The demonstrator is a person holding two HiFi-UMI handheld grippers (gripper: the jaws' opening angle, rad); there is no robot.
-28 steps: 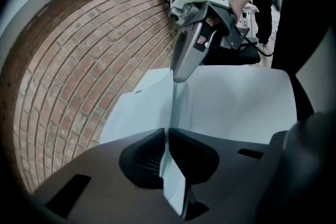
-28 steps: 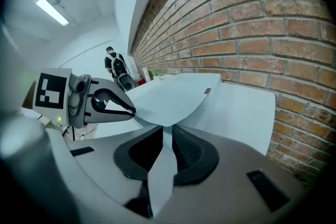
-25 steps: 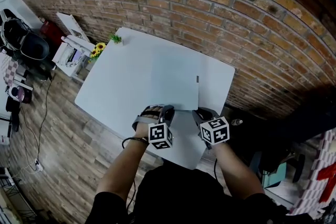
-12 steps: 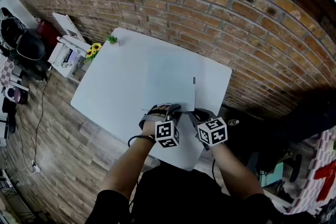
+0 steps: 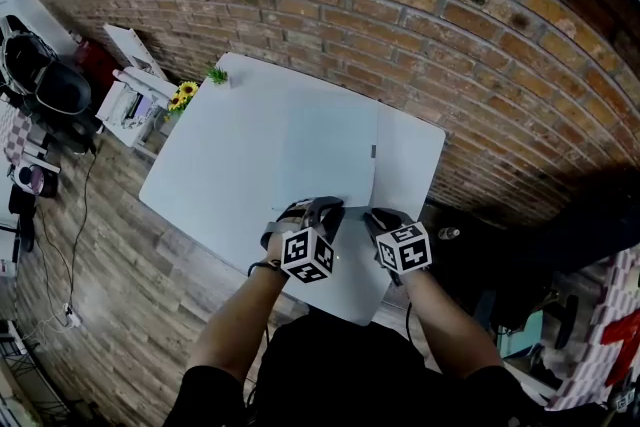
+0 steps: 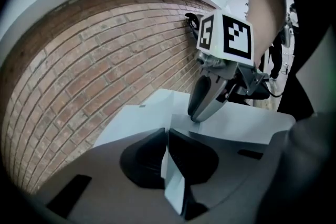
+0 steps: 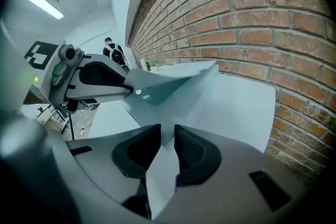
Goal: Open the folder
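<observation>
A pale blue folder (image 5: pixel 330 155) lies flat on the white table (image 5: pixel 210 165), with its near edge at my two grippers. My left gripper (image 5: pixel 330 207) is shut on a thin leaf of the folder's cover (image 6: pixel 174 186); that leaf stands pinched between the pads and lifted off the table. My right gripper (image 5: pixel 375 218) sits close beside it on the right. In the right gripper view the jaws (image 7: pixel 167 136) have just been opening; a folder sheet (image 7: pixel 160 176) runs through the gap without being pressed. The raised cover (image 7: pixel 173 84) arches ahead, held by the left gripper (image 7: pixel 100 81).
A brick wall (image 5: pixel 450 25) runs behind the table. Yellow flowers (image 5: pixel 186 93) and a white shelf (image 5: pixel 130 100) stand at the table's far left, with a black chair (image 5: pixel 50 85) beyond. The wooden floor (image 5: pixel 120 295) lies on the left. A person (image 7: pixel 113 52) stands far off.
My left gripper has shifted along the folder's near edge and risen a little, taking the cover's corner up with it. The right gripper has stayed in place.
</observation>
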